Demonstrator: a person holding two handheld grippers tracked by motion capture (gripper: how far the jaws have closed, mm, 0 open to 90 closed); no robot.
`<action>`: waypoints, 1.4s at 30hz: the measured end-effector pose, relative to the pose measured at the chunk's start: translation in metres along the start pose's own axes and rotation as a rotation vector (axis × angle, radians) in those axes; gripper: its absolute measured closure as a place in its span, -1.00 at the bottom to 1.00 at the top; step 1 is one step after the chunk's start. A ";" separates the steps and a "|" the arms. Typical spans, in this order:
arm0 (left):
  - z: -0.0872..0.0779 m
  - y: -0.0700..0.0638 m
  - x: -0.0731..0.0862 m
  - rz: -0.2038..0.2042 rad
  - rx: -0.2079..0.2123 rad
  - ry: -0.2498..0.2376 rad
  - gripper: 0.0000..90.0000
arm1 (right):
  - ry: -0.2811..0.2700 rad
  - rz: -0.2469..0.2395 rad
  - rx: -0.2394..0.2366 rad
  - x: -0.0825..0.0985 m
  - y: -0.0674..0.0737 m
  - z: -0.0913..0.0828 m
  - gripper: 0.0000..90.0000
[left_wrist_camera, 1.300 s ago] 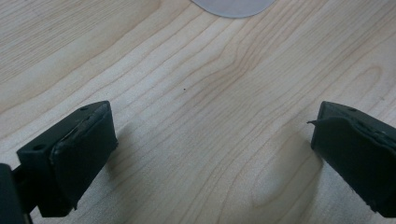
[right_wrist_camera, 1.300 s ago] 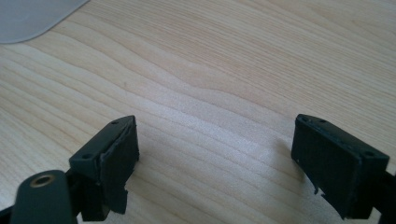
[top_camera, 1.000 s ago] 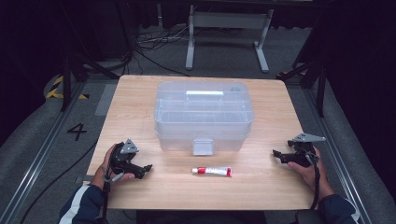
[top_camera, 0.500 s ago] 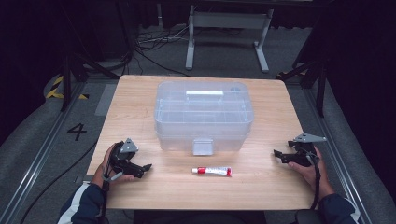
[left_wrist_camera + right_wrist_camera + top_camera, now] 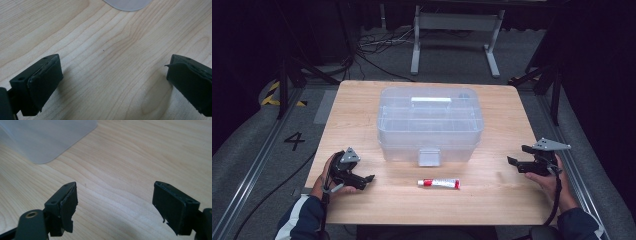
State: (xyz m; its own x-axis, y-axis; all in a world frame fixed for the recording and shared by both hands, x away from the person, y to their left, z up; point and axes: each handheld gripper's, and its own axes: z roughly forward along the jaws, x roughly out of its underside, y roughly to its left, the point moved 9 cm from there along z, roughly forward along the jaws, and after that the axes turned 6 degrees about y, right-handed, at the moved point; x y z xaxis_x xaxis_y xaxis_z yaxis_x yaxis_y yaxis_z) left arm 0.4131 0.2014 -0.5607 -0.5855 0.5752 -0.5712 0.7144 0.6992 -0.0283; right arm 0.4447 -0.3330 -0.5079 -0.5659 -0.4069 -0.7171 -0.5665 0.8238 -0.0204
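Two hand-held grippers rest low on the wooden tabletop, the left hand-held gripper at about 8 o'clock and the right hand-held gripper at about 4 o'clock, both with jaws spread wide and empty. Between them, at 6 o'clock just in front of the clear plastic lidded box, lies a small white tube with a red end, flat and apart from both.

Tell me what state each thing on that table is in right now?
Clear plastic box: lid shut, front latch down, upright mid-table.
Tube: lying flat in front of the box, red cap on, untouched.
Left gripper: jaws open, empty, low over the table.
Right gripper: jaws open, empty, near the table's right edge.
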 end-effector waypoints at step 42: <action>0.000 0.000 0.000 -0.023 -0.017 0.001 -0.99 | -0.185 -0.227 -0.087 -0.162 0.062 -0.043 -0.41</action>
State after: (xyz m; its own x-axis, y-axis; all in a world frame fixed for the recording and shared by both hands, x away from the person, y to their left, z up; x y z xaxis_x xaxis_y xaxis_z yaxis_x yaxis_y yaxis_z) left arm 0.4133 0.2008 -0.5607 -0.6023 0.5590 -0.5699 0.6941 0.7193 -0.0280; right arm 0.4756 -0.2324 -0.3630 -0.3045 -0.4912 -0.8161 -0.7199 0.6797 -0.1405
